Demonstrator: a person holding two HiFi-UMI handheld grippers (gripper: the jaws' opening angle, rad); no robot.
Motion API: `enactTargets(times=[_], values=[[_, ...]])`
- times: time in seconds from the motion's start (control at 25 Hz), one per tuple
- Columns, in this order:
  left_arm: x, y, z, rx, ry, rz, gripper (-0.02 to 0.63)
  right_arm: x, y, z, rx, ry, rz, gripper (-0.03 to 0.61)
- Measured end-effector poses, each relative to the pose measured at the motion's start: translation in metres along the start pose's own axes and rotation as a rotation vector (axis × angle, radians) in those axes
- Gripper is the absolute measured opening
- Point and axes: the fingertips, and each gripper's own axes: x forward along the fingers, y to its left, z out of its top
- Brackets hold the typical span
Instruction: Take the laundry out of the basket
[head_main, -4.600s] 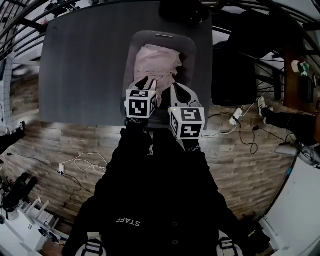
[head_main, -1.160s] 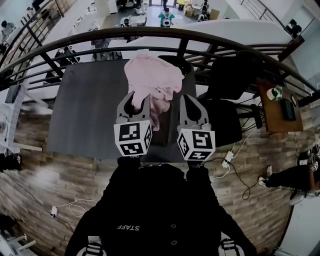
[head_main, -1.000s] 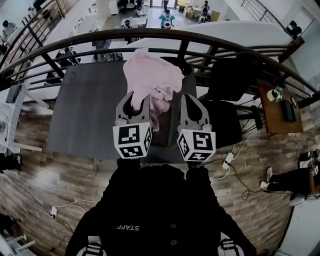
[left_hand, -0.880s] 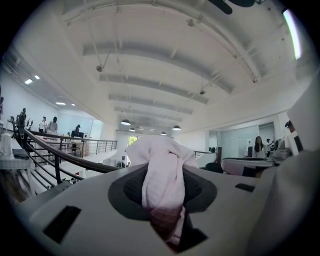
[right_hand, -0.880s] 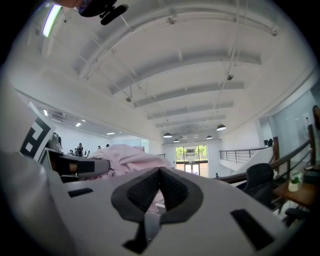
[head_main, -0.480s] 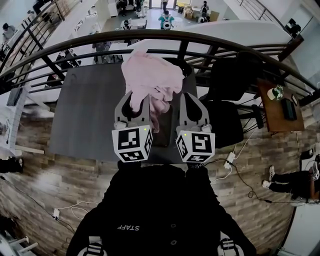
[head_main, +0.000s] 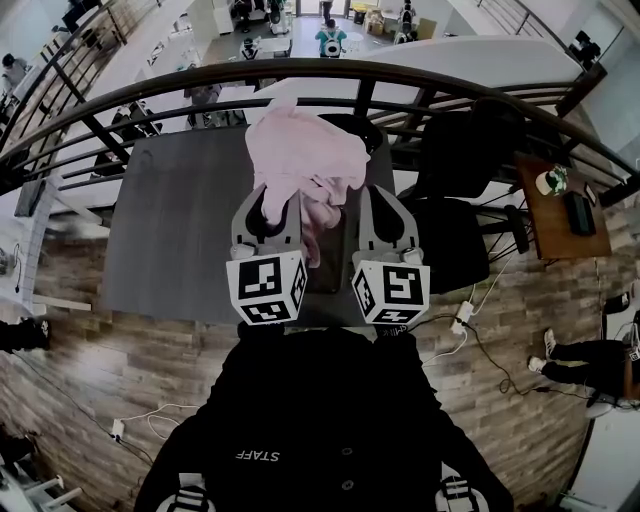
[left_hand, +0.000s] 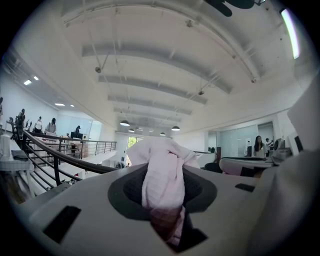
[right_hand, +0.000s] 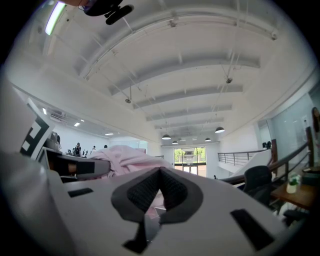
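Laundry (head_main: 303, 158) in pink: hung above the basket (head_main: 368, 130), over the far right corner of the table (head_main: 170, 230). Was clamped in a thick fold between the jaws of the left gripper (head_main: 272, 198), with loose ends drooping toward the near edge. Spread wide past the jaw tips and, from the head view, overlapped the railing (head_main: 150, 105) beyond the far edge. Right gripper (head_main: 383, 205) just beside, level: was closed, jaw tips together, with a sliver of pink showing through the gap behind the pads. Left a wide stretch of grey tabletop open toward the left edge. Was hemmed in past the right edge by a dark chair (head_main: 455, 160).
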Motion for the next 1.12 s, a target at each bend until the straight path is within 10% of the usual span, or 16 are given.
enactTargets(times=[1.12], values=[[-0.005, -0.003, -0.014, -0.005, 0.042, -0.006, 0.12, -0.009, 0.0, -0.008, -0.016, 0.023, -0.019, 0.014]])
